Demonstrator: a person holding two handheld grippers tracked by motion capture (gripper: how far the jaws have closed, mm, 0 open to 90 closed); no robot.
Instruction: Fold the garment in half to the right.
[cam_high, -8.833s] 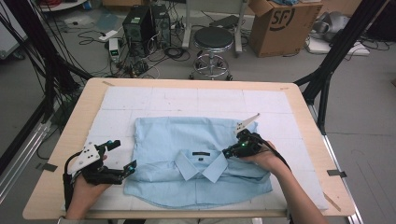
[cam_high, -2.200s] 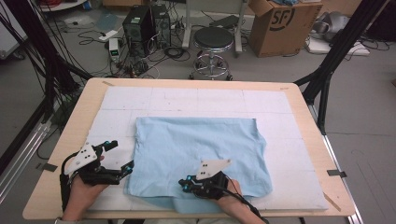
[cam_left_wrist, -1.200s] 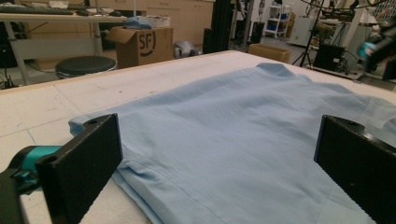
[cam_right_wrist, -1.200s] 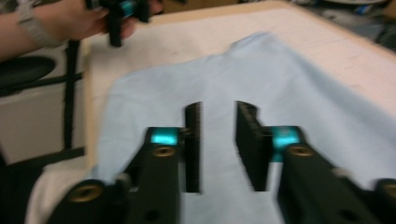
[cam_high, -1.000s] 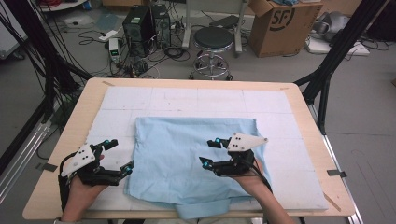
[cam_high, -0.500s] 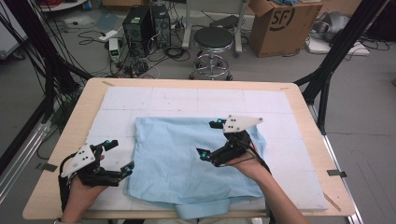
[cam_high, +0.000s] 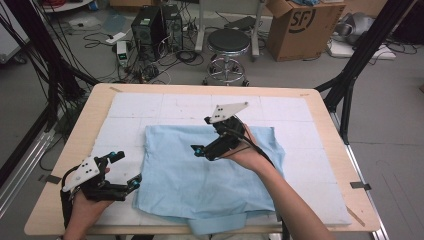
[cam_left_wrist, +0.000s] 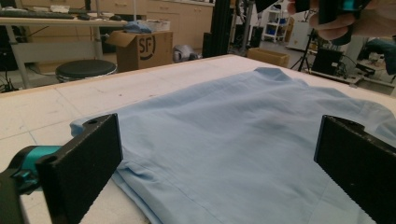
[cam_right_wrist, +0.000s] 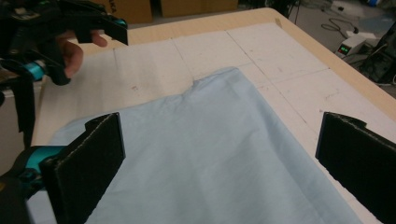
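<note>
A light blue shirt (cam_high: 210, 180) lies folded and plain side up on the white mat (cam_high: 150, 107); a flap of it hangs over the table's near edge. My left gripper (cam_high: 126, 169) rests open on the mat just left of the shirt's left edge. In the left gripper view the shirt (cam_left_wrist: 233, 126) spreads ahead of the wide-apart jaws. My right gripper (cam_high: 204, 136) hovers open above the shirt's middle, holding nothing. In the right gripper view the shirt (cam_right_wrist: 201, 154) lies below the parted jaws, with the left gripper (cam_right_wrist: 60, 37) beyond.
The wooden table edge (cam_high: 200, 90) frames the mat. Past the far edge on the floor stand a stool (cam_high: 228, 42), a cardboard box (cam_high: 302, 25) and a computer tower (cam_high: 150, 25) among cables. Black frame posts (cam_high: 350, 80) rise at both sides.
The shirt, earlier face up with its collar showing, now lies plain side up. My right gripper has risen from the near edge to above the shirt's middle. The left gripper has stayed put.
</note>
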